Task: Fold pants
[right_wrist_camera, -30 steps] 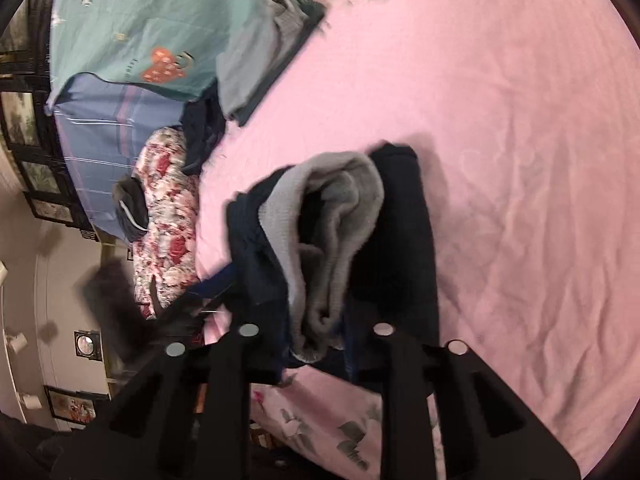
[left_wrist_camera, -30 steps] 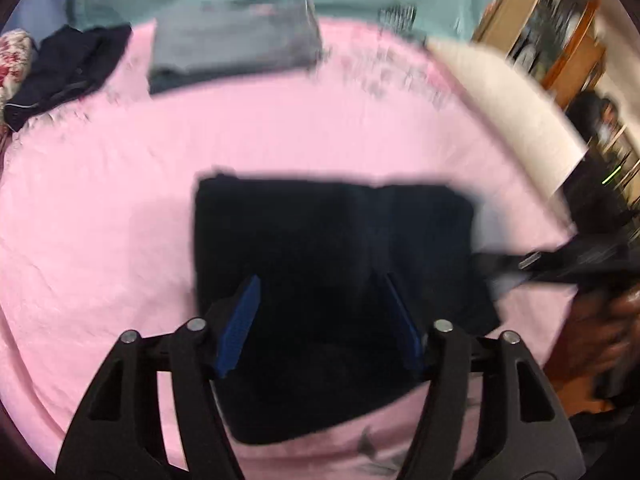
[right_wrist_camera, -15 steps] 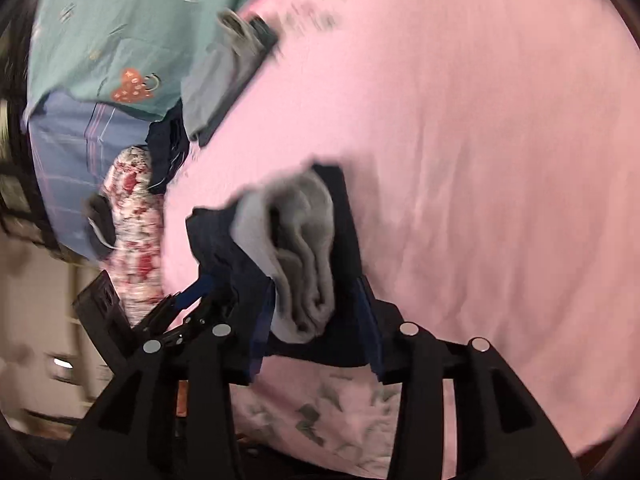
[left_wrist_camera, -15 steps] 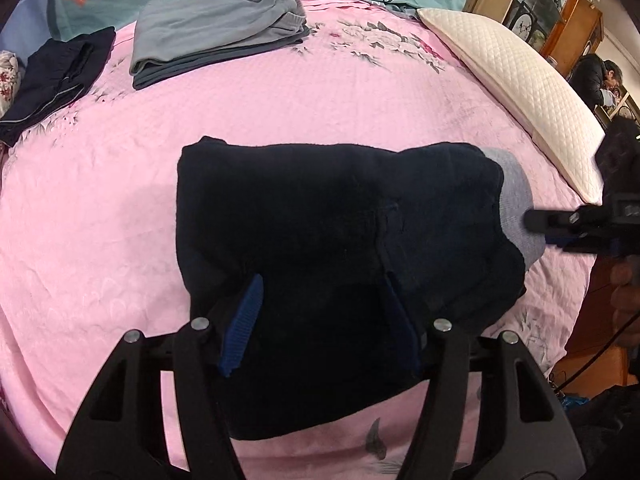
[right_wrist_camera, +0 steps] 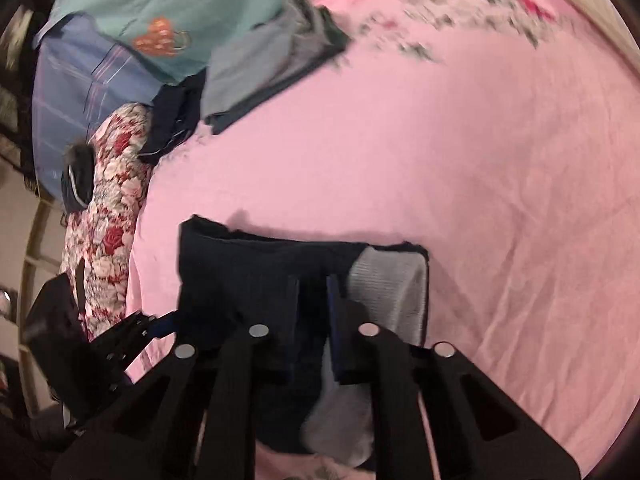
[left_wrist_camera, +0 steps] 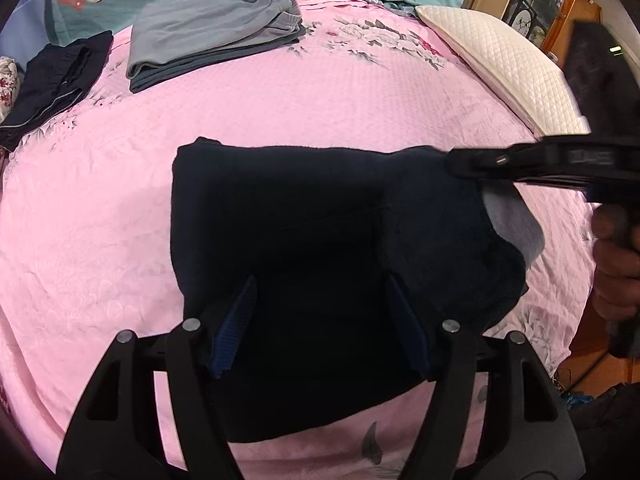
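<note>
the dark navy pants (left_wrist_camera: 320, 240) lie folded into a thick block in the middle of the pink bedspread (left_wrist_camera: 100, 220), their grey lining (left_wrist_camera: 516, 220) showing at the right-hand end. the fold looks nearly finished; the step in hand reads as tidying that loose right end.

the left gripper (left_wrist_camera: 320, 320) hangs over the near part of the block with its jaws spread and just opening a little further; dark cloth fills the space under them, but the blue pads do not appear to press on it, so it holds nothing.

the right gripper (right_wrist_camera: 312, 300) reaches in at the lining end, its jaws just closing to a narrow gap. dark cloth sits in that gap, but i cannot tell whether the pads truly pinch it.

next, the grey flap likely needs tucking under or smoothing flat so the block stays square. the folded grey trousers (left_wrist_camera: 212, 36) and another dark garment (left_wrist_camera: 52, 80) lie well apart at the far side.
</note>
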The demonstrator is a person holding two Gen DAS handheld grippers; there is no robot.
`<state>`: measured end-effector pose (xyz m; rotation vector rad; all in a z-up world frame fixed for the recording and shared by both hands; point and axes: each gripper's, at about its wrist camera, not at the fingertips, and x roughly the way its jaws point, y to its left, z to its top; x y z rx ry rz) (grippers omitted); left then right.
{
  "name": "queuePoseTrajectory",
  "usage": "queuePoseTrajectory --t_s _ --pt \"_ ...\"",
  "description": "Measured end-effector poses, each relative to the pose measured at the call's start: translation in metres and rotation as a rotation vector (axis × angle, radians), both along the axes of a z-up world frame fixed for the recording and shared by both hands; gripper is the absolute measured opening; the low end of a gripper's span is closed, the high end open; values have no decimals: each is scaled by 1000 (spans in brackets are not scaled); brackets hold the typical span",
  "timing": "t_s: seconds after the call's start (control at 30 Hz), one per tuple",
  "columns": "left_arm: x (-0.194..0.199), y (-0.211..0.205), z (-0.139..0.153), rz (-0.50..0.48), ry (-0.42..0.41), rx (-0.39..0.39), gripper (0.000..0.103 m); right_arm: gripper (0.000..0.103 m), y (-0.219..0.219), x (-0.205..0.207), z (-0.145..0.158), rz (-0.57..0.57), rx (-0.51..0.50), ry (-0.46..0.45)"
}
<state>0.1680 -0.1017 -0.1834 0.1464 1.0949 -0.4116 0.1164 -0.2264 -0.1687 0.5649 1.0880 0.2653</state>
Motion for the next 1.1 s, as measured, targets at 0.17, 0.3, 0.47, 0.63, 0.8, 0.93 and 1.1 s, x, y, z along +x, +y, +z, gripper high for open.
queuePoseTrajectory --t_s 0.17,0.3,0.47,0.63,0.8,0.93,1.1 --pt "0 0 -3 -7 -2 6 69 8 -5 5 -11 -20 55 10" --pt "-3 6 10 -25 -12 -10 69 12 -4 -12 35 -12 40 -42" --pt "-16 14 18 -39 -10 -25 69 12 15 -55 64 131 -43 -92" --pt "-26 9 8 -89 26 -15 70 9 20 -74 5 150 -149 85" --pt "-31 7 -2 -126 44 10 72 9 -2 -83 -10 70 24 80" --pt "-38 10 -5 -165 40 32 74 8 -11 -83 -8 43 101 139" --pt "-55 13 12 -163 -38 62 73 15 30 -61 74 145 17 -66"
